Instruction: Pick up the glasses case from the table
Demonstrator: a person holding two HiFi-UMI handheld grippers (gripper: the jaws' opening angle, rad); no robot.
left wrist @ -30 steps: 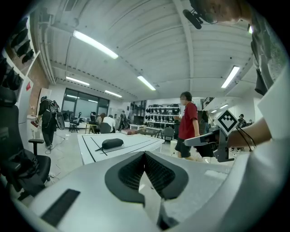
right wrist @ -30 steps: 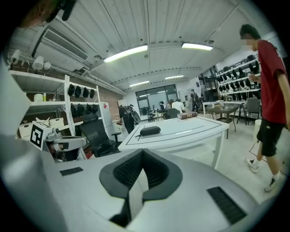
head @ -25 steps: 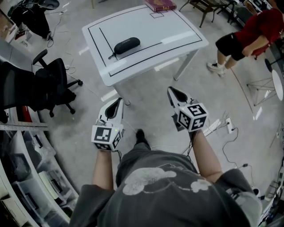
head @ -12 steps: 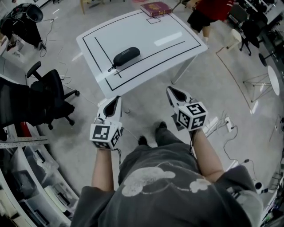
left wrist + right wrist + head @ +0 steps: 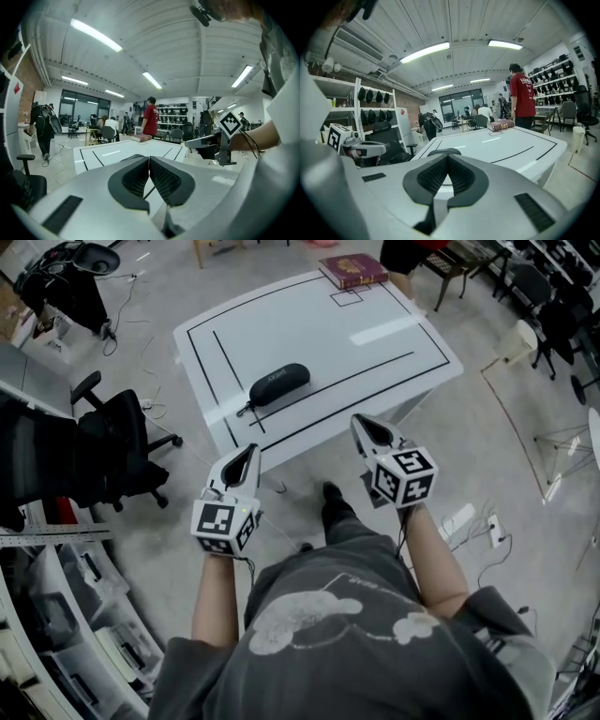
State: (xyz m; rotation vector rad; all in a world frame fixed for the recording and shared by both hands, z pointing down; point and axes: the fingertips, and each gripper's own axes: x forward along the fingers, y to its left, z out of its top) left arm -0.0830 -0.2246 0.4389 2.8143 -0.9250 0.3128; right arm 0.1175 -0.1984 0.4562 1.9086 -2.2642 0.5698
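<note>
A black oblong glasses case (image 5: 279, 384) lies on the white table (image 5: 375, 362), left of the middle and across a black taped line. Both grippers hover side by side just short of the table's near edge, pointing at it and apart from the case. My left gripper (image 5: 251, 450) is shut and empty; in its own view the pads (image 5: 149, 159) meet, with the case (image 5: 129, 157) low behind them. My right gripper (image 5: 358, 421) also has its pads together and holds nothing. From the right gripper view the case (image 5: 444, 152) shows just over the jaw tips (image 5: 448, 157).
A dark red book (image 5: 353, 269) lies at the table's far corner. A black office chair (image 5: 112, 442) stands to the left, beside shelving. A power strip (image 5: 459, 519) and cables lie on the floor at right. A person in a red shirt (image 5: 521, 96) stands beyond the table.
Both grippers have moved forward toward the table, whose near edge now sits right by their tips. The person in red has moved from the right side to behind the table.
</note>
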